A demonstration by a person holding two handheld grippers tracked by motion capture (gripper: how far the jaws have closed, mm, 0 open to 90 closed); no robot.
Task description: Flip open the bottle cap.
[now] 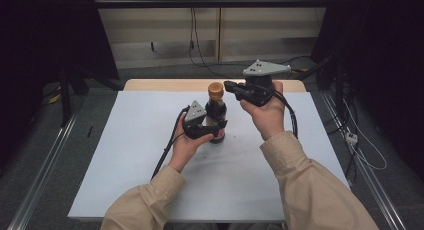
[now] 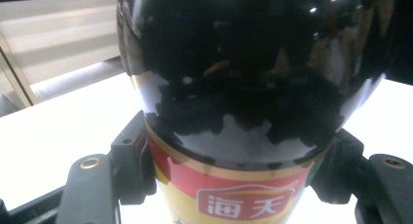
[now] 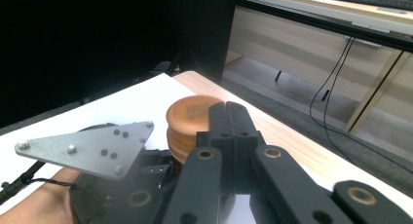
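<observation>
In the high view, a dark glass sauce bottle with an orange-brown cap [image 1: 216,113] stands upright near the middle of the white table top [image 1: 125,155], and the left gripper [image 1: 216,128] is clamped around its lower body, just above the pink base. The right gripper [image 1: 229,84] hovers at cap height with its jaws pressed together, right beside the cap and holding nothing. In the left gripper view, the glossy black bottle [image 2: 243,78] bulges above a red and yellow label, and both black jaws press against the label band. The glass looks smooth and slippery, probably heavy if full, and breakable, so the straight labelled waist seems the surest place to hold while the ribbed cap is worked. In the right gripper view, the closed jaws lie against the round cap [image 3: 187,119], and the grey triangular plate [image 3: 92,146] of the left gripper sits close below, crowding any approach from that side. Black cables [image 1: 192,45] hang behind the table, well apart.
</observation>
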